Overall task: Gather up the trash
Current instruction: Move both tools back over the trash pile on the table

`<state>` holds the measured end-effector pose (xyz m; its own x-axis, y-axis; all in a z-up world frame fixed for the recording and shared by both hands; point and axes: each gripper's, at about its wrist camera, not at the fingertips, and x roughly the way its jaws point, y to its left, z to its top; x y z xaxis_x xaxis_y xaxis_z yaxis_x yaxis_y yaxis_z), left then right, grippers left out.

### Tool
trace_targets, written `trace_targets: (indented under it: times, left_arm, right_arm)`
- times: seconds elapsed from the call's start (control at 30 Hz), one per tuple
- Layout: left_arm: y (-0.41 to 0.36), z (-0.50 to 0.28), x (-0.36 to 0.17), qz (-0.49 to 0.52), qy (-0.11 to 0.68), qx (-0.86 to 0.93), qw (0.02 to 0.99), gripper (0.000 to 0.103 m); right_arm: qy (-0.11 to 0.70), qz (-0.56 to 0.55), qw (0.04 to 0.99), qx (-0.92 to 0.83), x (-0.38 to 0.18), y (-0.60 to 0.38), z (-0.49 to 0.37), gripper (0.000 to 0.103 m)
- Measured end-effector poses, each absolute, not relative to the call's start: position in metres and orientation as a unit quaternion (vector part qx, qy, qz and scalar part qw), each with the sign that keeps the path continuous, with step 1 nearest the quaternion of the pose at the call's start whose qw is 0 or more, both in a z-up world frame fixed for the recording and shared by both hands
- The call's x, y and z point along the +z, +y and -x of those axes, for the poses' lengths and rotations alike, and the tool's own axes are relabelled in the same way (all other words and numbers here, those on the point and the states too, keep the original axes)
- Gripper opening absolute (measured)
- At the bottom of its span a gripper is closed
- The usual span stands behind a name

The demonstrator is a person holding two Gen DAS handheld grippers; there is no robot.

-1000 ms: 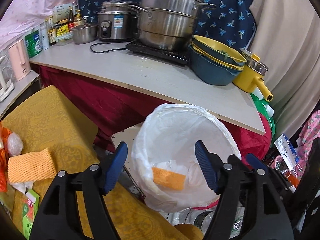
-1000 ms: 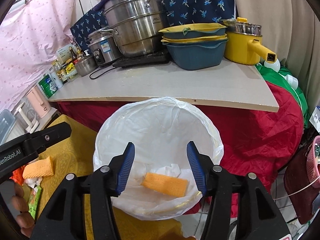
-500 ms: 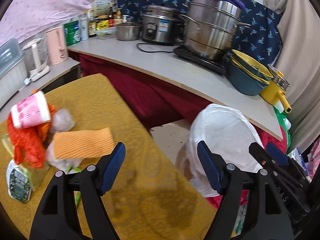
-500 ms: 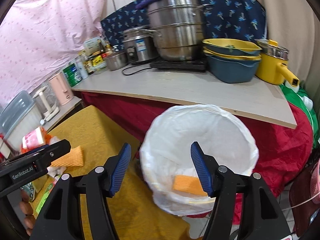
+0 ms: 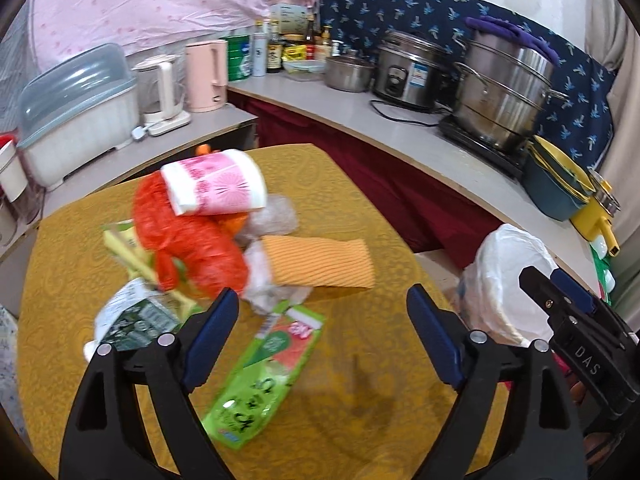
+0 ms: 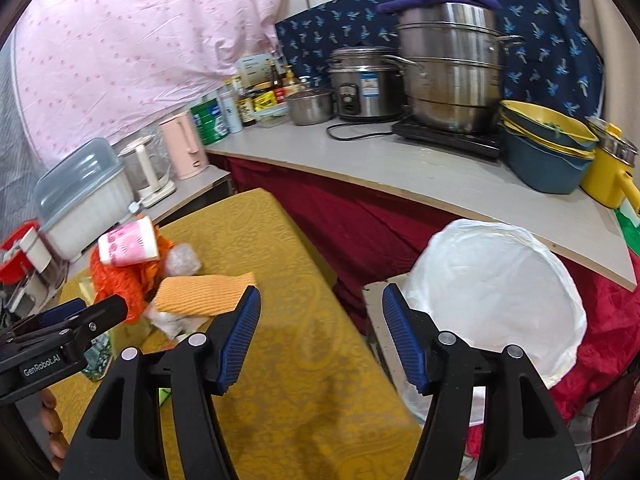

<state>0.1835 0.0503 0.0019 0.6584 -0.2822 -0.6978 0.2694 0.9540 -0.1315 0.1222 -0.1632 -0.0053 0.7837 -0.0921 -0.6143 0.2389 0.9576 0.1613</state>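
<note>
Both views have swung off the lined bin (image 6: 496, 296) and back to the yellow surface (image 5: 352, 376), so one orange sponge is already binned and the next pickup appears to be starting. The trash pile sits at centre-left of the left view: red bag (image 5: 188, 236), pink cup (image 5: 218, 188) on top, another orange sponge (image 5: 320, 262), green wrapper (image 5: 266, 364) nearest. The left tongs (image 5: 322, 340) are spread wide and empty, with the wrapper between the tips and the sponge just beyond. The right tongs (image 6: 320, 336), also parted and empty, hang between pile and bin.
</note>
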Motion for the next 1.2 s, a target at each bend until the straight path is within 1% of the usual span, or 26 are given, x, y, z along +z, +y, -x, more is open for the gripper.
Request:
trace_targets:
  times: [0.43,0.67,0.83,0.9,1.13,1.2]
  left_arm:
    - [0.139,-0.180,-0.017,-0.001,0.392,-0.089,0.916,0.082]
    - [0.181,-0.189,-0.040,-0.016,0.405,-0.080,0.911,0.083]
    - [0.199,-0.196,-0.053,-0.029,0.409,-0.086,0.908,0.084]
    - [0.205,-0.199,-0.059,-0.032,0.410,-0.094,0.907,0.088]
    - [0.216,-0.213,-0.076,-0.041,0.412,-0.116,0.903,0.091]
    - [0.218,-0.218,-0.080,-0.040,0.413,-0.123,0.902,0.092]
  right_arm:
    - [0.346,-0.087,0.934,-0.033,-0.018,-0.088,-0.149,0.061]
    - [0.363,-0.075,0.929,-0.014,-0.031,-0.057,-0.167,0.061]
    - [0.380,-0.071,0.922,-0.008,-0.045,-0.041,-0.184,0.061]
    - [0.386,-0.066,0.920,-0.008,-0.051,-0.034,-0.192,0.061]
    - [0.403,-0.047,0.914,-0.001,-0.069,-0.014,-0.219,0.061]
    - [0.405,-0.042,0.914,0.001,-0.073,-0.009,-0.226,0.064]
